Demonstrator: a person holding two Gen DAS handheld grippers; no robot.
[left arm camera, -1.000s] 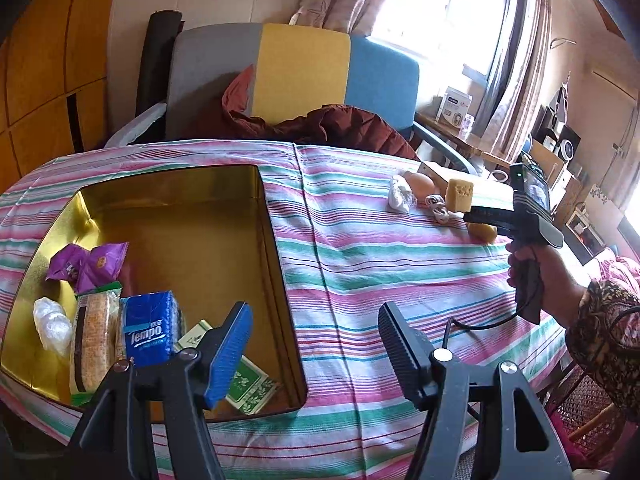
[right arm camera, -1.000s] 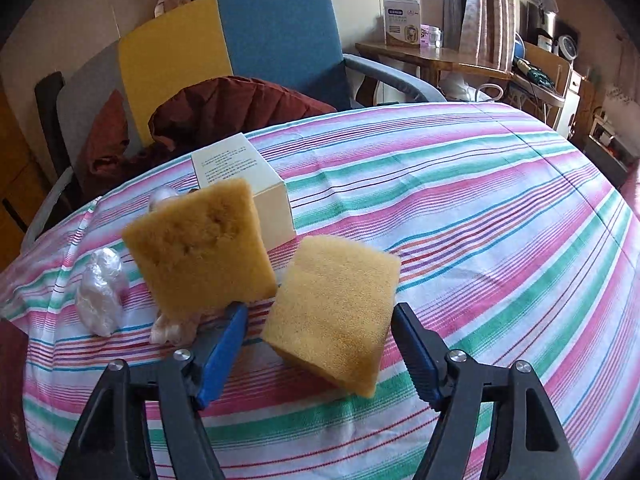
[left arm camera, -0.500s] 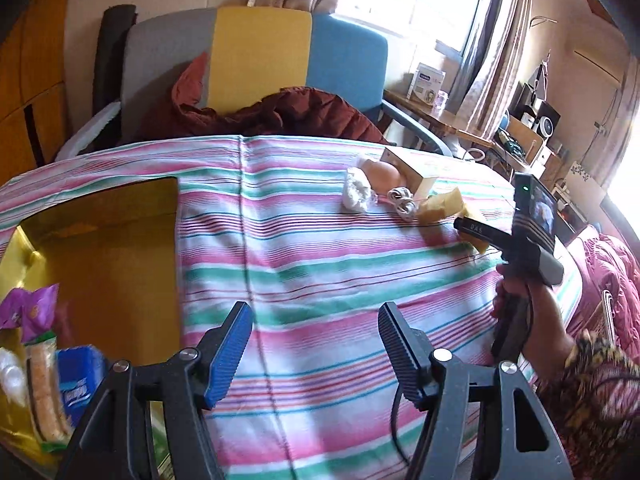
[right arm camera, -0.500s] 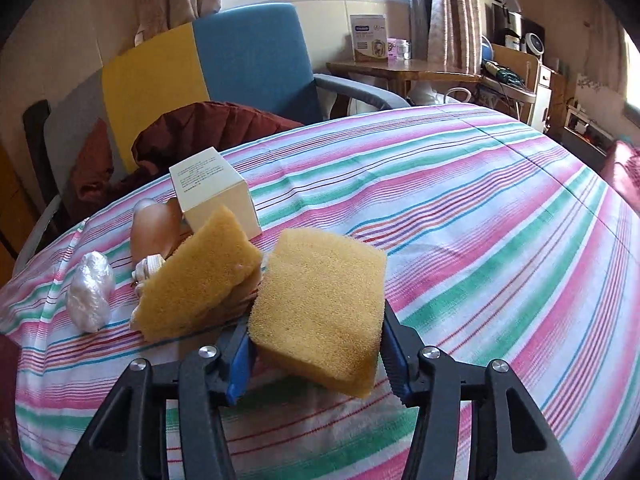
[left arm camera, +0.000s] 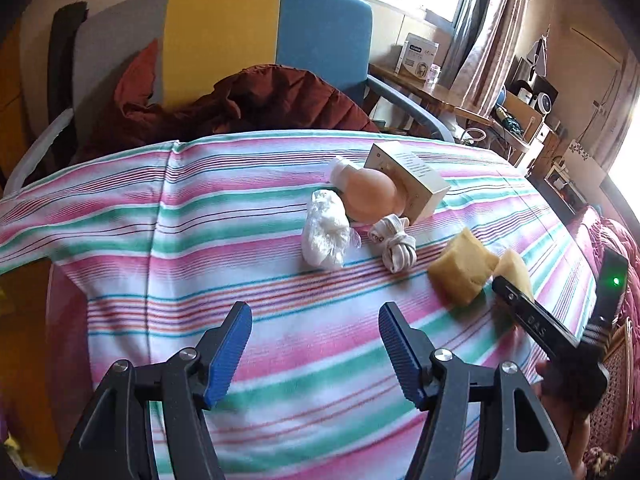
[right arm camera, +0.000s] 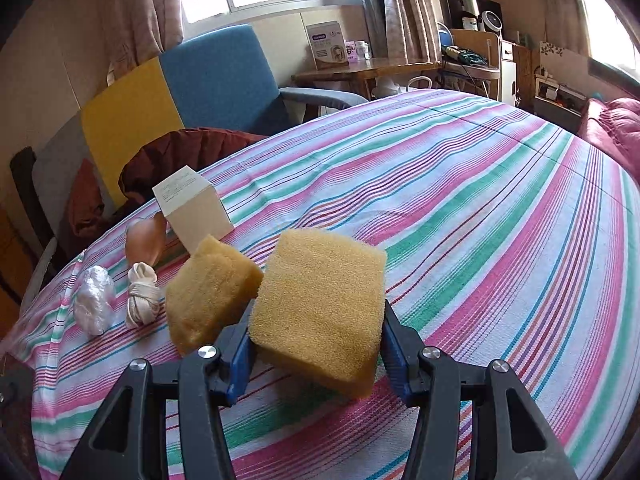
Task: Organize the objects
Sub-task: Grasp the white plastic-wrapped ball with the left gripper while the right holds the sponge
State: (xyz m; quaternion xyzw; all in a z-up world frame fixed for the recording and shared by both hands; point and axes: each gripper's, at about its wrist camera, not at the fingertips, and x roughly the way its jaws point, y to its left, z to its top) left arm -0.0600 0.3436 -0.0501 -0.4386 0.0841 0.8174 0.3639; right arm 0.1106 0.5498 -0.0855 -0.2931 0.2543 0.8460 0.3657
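Yellow foam fills the right gripper (right arm camera: 316, 344), whose two blue-padded fingers (right arm camera: 239, 354) press against either side of one sponge block (right arm camera: 320, 312), holding it just above a striped tablecloth (right arm camera: 500, 208) of pink, green and white. A second sponge (right arm camera: 208, 286), the same coarse yellow, lies on the cloth beside the gripped one, its near corner against the left finger. Two sponges in all.

Four other items sit in a loose cluster beyond the sponges: one cream cardboard box (right arm camera: 192, 210) printed with small text, one peach-coloured bottle (right arm camera: 145, 240) lying on its side against the box, one coiled white cable (right arm camera: 142, 294), and one white crinkled plastic bundle (right arm camera: 94, 304). The cable lies between the bundle and the loose sponge.

From the left wrist view, the left gripper (left arm camera: 316, 344) hangs over the cloth with its jaws spread wide and nothing between them. The same cluster appears ahead of it: box (left arm camera: 412, 178), bottle (left arm camera: 370, 196), cable (left arm camera: 394, 242), bundle (left arm camera: 326, 234), and both sponges (left arm camera: 464, 266) to the right, where the right gripper's black finger (left arm camera: 532, 322) reaches in.

Behind the table stands one armchair (left arm camera: 224, 36) panelled in grey, yellow and blue, with a dark red garment (left arm camera: 248, 104) heaped on its seat.
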